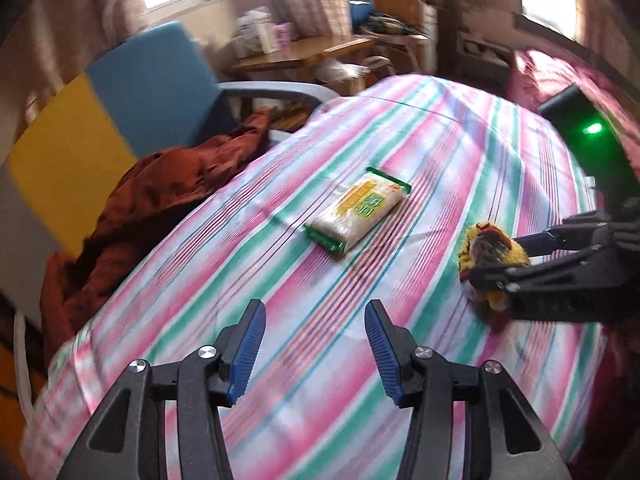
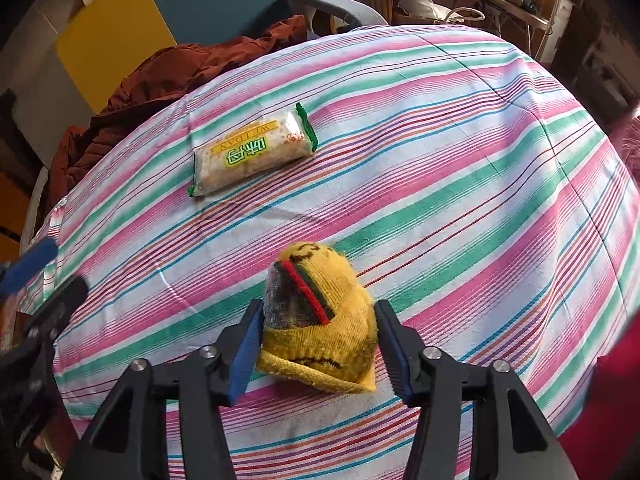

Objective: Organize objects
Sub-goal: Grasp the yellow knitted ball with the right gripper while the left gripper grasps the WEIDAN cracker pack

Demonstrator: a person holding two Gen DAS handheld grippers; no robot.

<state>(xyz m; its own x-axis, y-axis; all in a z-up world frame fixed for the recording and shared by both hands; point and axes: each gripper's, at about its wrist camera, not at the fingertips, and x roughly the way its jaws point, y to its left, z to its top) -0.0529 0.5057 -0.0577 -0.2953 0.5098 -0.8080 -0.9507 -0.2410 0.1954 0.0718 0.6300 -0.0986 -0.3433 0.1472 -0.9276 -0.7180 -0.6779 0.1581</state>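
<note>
- The yellow knit hat has a red and green stripe and looks fuzzy.
- It sits on the striped bed, between the right gripper fingers, which are a bit apart around it.
- The left gripper fingers are spread, holding nothing.
- A snack pack lies farther ahead.

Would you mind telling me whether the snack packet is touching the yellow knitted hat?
Apart. The right wrist view shows striped cloth between the snack packet and the yellow knitted hat.
</note>
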